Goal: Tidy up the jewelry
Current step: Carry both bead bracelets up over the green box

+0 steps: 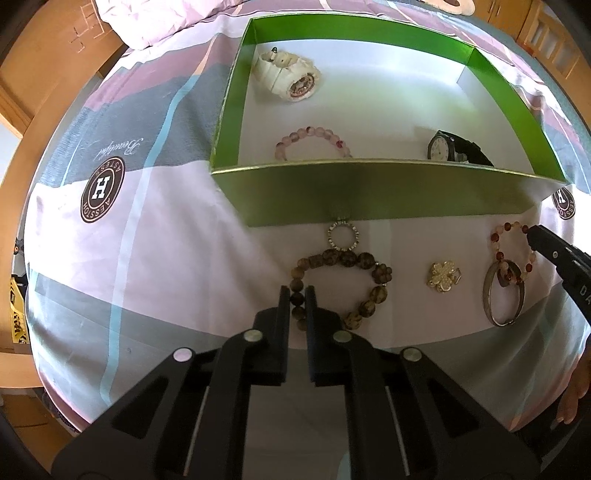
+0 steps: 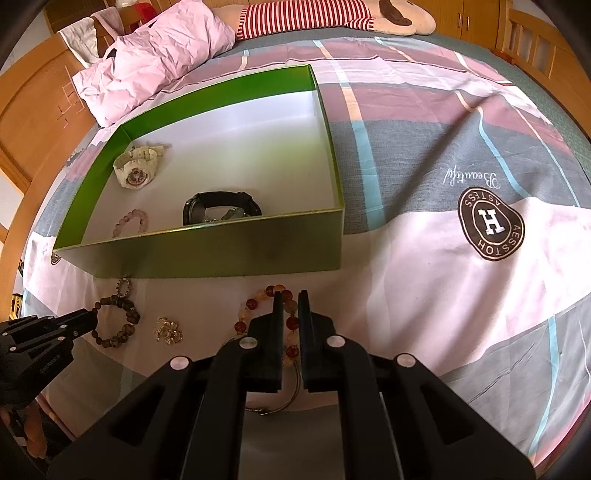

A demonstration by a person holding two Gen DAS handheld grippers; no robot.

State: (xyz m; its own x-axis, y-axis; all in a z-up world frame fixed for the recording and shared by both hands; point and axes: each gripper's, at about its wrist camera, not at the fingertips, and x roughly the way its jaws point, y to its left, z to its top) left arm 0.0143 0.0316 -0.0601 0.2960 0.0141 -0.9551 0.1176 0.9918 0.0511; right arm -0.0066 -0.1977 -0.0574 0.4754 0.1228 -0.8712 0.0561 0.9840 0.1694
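A bed [image 2: 424, 155] covered in a pink, grey and maroon patchwork sheet carries an open green box [image 1: 369, 192] with a white floor. Inside the box lie a white watch [image 1: 286, 75] near the far left corner, a pink bead bracelet [image 1: 312, 142] against the near wall, and a black watch [image 1: 458, 149] toward the near right corner.

On the sheet just in front of the box, a row of loose jewelry lies. The left claw [image 1: 297, 295] has its two fingers close together with a narrow gap, straddling the left side of a brown bead bracelet [image 1: 343, 284]; dark beads sit between the fingers, which appear to be touching or clamped on them. A small sparkly ring pendant [image 1: 343, 234] touches the top of this bracelet, just below the box wall. To the right lies a gold flower brooch [image 1: 443, 277].

Further right, a red and peach bead bracelet [image 2: 266, 310] overlaps a thin metal bangle [image 1: 502, 295]. The right claw [image 2: 290, 299] reaches over this bracelet, its fingers also narrowly apart with several beads lying in the gap; whether the fingers press on the beads cannot be told. The bangle's lower curve shows beneath the right claw.

A pink pillow [image 2: 155, 51] and a striped plush toy [image 2: 306, 16] rest at the far end of the bed.
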